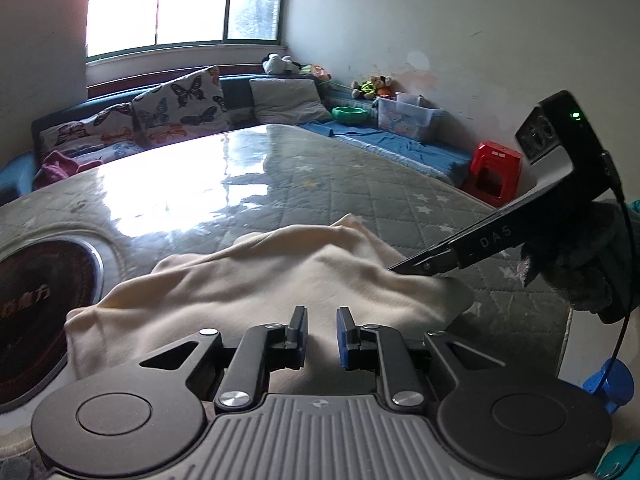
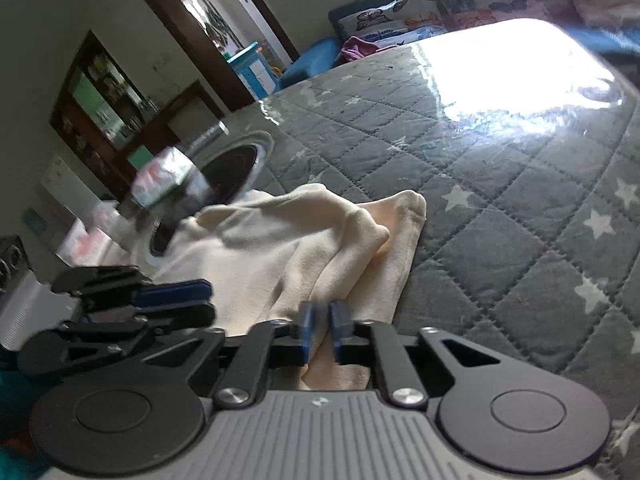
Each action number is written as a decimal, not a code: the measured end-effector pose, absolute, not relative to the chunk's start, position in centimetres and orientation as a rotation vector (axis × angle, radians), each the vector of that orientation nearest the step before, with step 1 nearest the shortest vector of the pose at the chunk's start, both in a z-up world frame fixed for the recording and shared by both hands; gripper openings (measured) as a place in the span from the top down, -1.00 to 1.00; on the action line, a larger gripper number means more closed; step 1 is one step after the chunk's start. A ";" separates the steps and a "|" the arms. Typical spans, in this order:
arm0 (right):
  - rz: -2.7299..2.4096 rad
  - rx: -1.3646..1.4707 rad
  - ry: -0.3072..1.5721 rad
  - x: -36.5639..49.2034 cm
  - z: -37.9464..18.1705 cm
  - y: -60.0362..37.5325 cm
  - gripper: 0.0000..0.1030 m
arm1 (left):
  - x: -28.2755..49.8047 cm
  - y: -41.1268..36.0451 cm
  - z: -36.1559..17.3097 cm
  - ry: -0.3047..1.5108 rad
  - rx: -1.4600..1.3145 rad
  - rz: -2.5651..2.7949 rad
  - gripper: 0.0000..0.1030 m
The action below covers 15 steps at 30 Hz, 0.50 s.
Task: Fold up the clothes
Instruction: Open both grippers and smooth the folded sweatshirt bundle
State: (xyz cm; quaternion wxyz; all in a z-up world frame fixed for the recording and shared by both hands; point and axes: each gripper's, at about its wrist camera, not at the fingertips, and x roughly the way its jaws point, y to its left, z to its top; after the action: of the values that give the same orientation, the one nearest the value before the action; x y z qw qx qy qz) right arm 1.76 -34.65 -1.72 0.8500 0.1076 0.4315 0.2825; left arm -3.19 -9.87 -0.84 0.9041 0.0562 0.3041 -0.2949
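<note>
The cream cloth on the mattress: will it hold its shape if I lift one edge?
Probably not: the cream cloth lies in soft wrinkles, so it should droop. It looks thin and light. The glossy mattress may let it slide.

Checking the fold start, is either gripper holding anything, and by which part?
The right gripper is pinched on the cream fabric garment at its right edge. The left gripper hangs over it, grip unclear.

Cream soft cloth garment (image 1: pixel 256 280) at six o'clock on the grey star-printed quilted mattress (image 1: pixel 360 184) — butterfly-patterned white pillows (image 1: pixel 188 100) at eleven, red plastic stool (image 1: pixel 496 172) at three.
</note>
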 end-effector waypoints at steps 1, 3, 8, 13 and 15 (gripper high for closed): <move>0.584 0.181 0.890 1.4 -1.3 -34.2 0.94 | -3.3 -9.7 -0.8 0.629 0.116 -0.607 0.66; 0.555 0.066 0.832 0.5 -0.4 -33.3 0.95 | -3.4 -9.5 -0.8 0.631 0.115 -0.606 0.66; 0.450 -0.067 0.780 -0.2 -0.1 -32.4 0.95 | -3.6 -8.8 -1.4 0.643 0.111 -0.589 0.66; 0.380 -0.149 0.770 -0.5 -1.3 -31.6 1.00 | -3.7 -7.2 -1.8 0.659 0.088 -0.552 0.65; 0.371 -0.153 0.769 -0.5 -1.4 -31.6 1.00 | -3.9 -6.6 -1.7 0.658 0.076 -0.541 0.65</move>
State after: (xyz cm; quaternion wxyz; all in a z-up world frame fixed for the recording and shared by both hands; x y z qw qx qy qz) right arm -0.47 -31.63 -1.35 0.9075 -0.0740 0.3724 0.1799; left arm -3.92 -6.55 -1.68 0.9099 0.0369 0.3193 -0.2621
